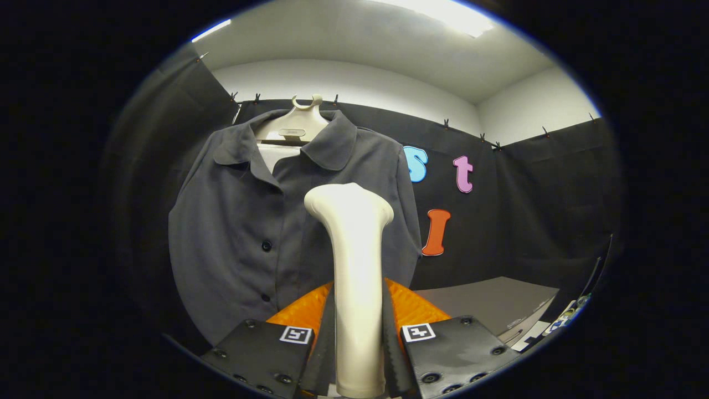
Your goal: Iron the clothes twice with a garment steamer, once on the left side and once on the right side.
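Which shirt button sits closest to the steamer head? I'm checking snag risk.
The upper button, on the shirt front left of the steamer head. The lower button sits further down. The gripper clamps the steamer.

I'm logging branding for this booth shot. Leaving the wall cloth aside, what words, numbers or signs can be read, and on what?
Nothing here reads as legible text.
Plate on the hanger: too small to read.
Gripper, shut on the garment steamer: two square markers, patterns only, no words.
Papers at the table edge: too blurred to read.
Shirt: no text.
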`<control>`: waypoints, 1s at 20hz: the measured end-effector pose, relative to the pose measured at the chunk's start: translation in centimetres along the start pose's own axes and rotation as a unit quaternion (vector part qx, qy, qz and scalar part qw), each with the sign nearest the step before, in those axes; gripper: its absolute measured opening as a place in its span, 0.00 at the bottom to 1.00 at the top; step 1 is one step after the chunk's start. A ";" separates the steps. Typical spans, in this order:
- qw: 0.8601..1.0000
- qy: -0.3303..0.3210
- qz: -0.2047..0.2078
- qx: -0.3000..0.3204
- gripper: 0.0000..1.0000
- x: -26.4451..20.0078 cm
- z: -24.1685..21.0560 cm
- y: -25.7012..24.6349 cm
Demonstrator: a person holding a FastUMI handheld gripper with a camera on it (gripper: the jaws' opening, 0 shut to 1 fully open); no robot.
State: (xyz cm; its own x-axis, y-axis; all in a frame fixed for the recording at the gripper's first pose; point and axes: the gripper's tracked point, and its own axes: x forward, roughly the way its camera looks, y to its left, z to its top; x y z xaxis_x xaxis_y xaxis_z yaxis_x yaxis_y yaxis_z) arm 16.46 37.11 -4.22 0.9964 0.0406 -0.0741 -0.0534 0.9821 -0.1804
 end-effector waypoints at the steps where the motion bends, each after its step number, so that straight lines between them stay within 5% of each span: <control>1: 1.000 0.002 -0.001 -0.007 0.45 -0.1 -0.4 -0.1; 20: 0.994 0.106 0.033 -0.016 0.45 -5.9 -13.0 2.2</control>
State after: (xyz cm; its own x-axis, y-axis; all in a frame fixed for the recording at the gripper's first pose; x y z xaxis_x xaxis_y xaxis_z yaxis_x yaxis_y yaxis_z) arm 9.60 36.68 -16.89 0.9548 0.0616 -0.2908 -0.1236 0.9720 -0.1999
